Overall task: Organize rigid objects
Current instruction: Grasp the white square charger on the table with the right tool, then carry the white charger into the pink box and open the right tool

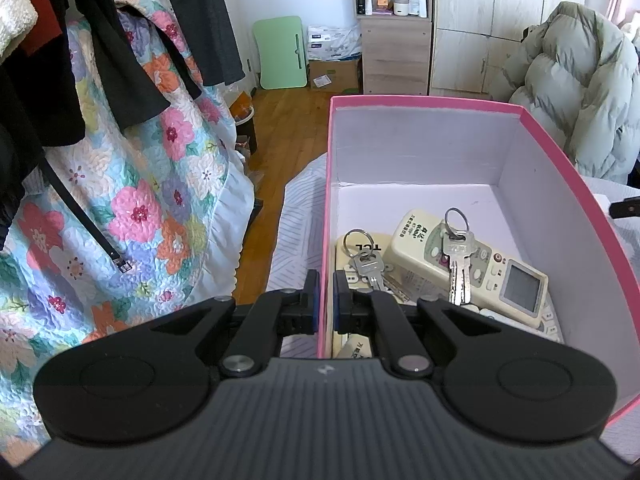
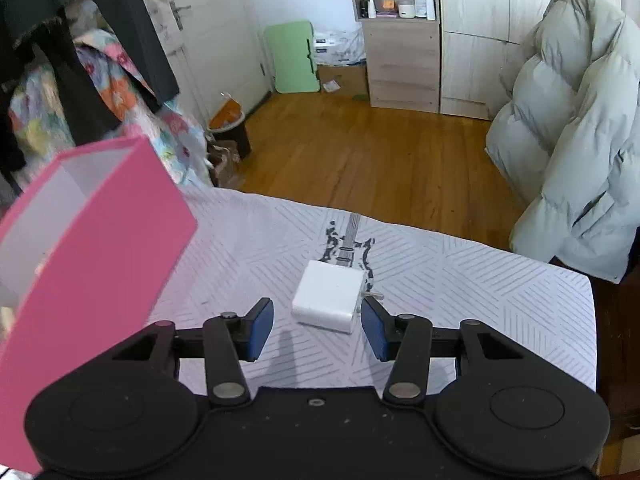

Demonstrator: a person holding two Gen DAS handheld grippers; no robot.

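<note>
While the white charger (image 2: 328, 302) lay on the striped bed cover (image 2: 480, 292), just ahead of my right gripper (image 2: 317, 330), whose jaws stood released, I judged the pickup was the step in hand. My left gripper (image 1: 326, 300) pinched the pink box (image 1: 420, 101) by its side wall, remotes (image 1: 472, 266) and keys (image 1: 456, 256) inside. Next called for advancing, straddling, closing on the charger.

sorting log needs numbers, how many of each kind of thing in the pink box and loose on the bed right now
Remote controls, in the pink box: 2 (cream one with a screen, TCL one)
Key sets on rings, in the box: 2 (left, right)
White charger plugs, on the bed: 1
Total: 5
</note>
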